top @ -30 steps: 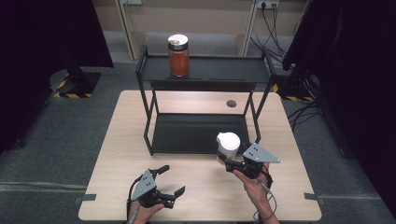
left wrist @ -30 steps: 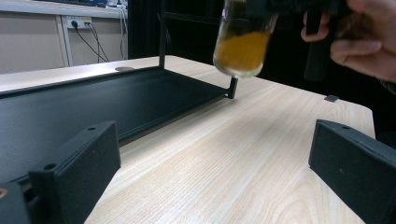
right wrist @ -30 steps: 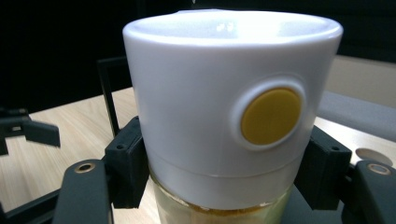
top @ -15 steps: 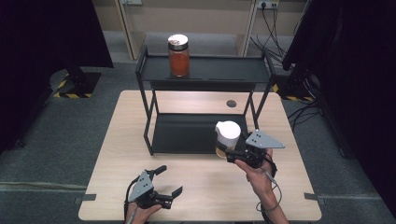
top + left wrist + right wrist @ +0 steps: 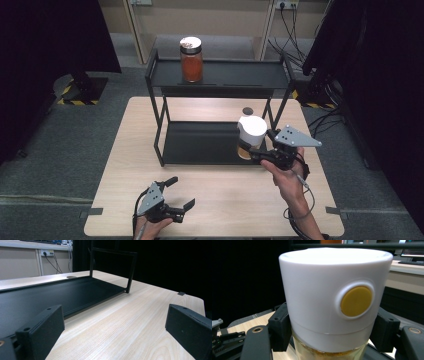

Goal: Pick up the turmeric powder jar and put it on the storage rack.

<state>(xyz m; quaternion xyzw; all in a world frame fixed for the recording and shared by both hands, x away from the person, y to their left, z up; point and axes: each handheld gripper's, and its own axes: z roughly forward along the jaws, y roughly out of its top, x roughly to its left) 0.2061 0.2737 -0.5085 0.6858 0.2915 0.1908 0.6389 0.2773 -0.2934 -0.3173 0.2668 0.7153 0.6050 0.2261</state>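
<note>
- Right gripper is pinching a white-capped jar – jaws clamp it just below the cap, jar upright.
- Right gripper view: white cap with a round yellow disc on its side; clear glass below it shows yellowish contents. One black pad presses each side of the jar.
- Jar is held off the table, over the right end of the rack's lower shelf, near the rack's right front leg.
- Right hand comes in from the near right, cable trailing down the forearm; grey three-cornered plate sits on top of the gripper.
- Left gripper is low at the near left of the wooden table – jaws spread wide, nothing between them.
- Left gripper view: both black pads well apart, bare tabletop between, lower shelf edge ahead on the left.
- Black two-tier metal rack stands at the far middle of the table.
- Second jar with reddish-orange contents and a pale lid stands upright on the top shelf, left of centre, well apart from the held jar.
- Small dark round spot on the table beyond the lower shelf, to the right.
</note>
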